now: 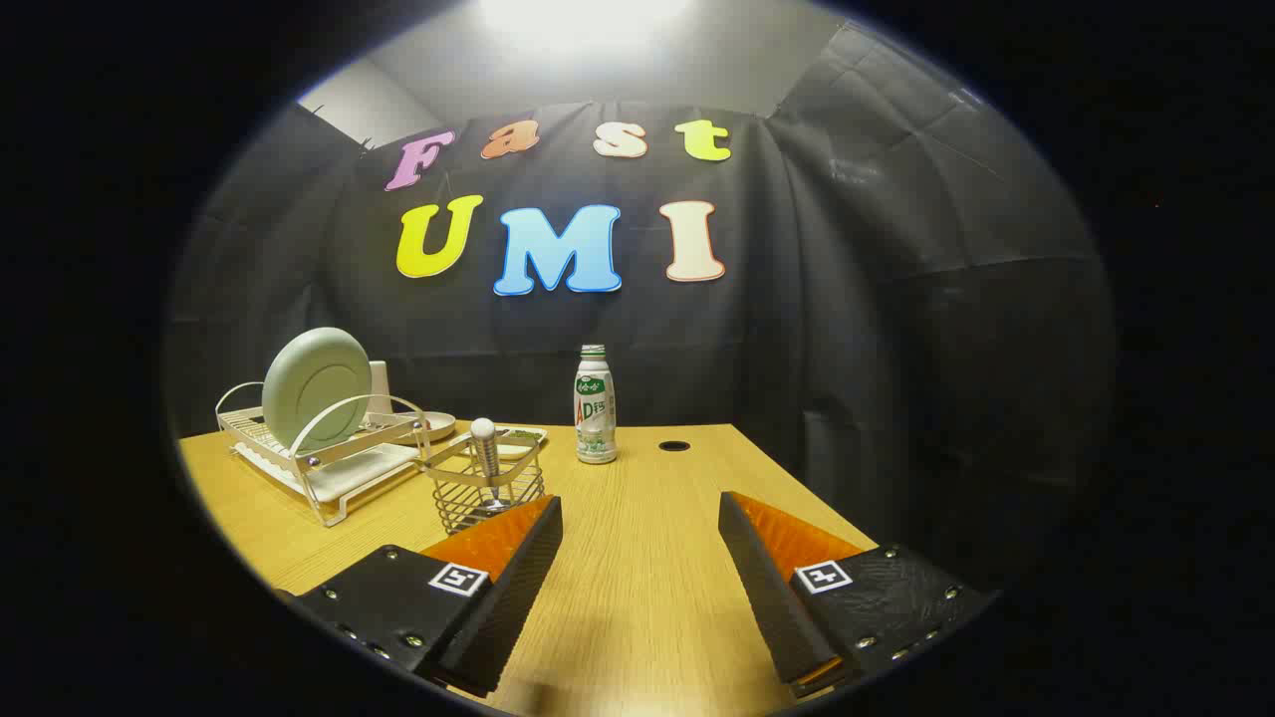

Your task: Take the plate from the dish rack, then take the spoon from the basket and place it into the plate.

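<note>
One table (637, 558), and on it one rack (329, 448) at far left with one plate (317, 386) standing on edge in it. One wire basket (486, 488) just right of the rack, one spoon (485, 448) upright inside. One bottle (596, 406) at the far middle. One gripper (637, 528) near, two fingers spread wide apart, nothing between them.

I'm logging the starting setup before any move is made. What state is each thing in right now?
plate: standing on edge in the dish rack, not taken yet.
spoon: upright in the wire basket, handle end up.
bottle: upright on the table, cap on.
gripper: open, fingers apart over bare table, holding nothing; basket just ahead of one finger.
</note>
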### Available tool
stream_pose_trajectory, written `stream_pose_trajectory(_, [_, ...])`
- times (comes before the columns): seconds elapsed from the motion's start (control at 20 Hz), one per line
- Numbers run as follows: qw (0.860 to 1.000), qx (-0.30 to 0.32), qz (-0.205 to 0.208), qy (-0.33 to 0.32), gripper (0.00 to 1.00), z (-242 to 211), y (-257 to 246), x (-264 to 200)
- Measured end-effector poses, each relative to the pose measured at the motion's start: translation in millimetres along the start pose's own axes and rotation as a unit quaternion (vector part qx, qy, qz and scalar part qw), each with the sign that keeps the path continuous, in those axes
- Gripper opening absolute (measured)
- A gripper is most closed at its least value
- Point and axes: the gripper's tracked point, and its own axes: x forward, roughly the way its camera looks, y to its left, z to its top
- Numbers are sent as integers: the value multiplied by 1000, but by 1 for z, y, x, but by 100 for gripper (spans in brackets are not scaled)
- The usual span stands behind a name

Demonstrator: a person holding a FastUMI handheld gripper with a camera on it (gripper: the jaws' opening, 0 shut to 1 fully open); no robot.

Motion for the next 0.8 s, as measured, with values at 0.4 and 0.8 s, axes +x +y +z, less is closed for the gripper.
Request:
stream_pose_trajectory(0.4, [999, 20, -25, -11, 97, 19, -17, 65])
stream_pose_trajectory(0.8, [991, -15, -128, -30, 96, 119, -76, -19])
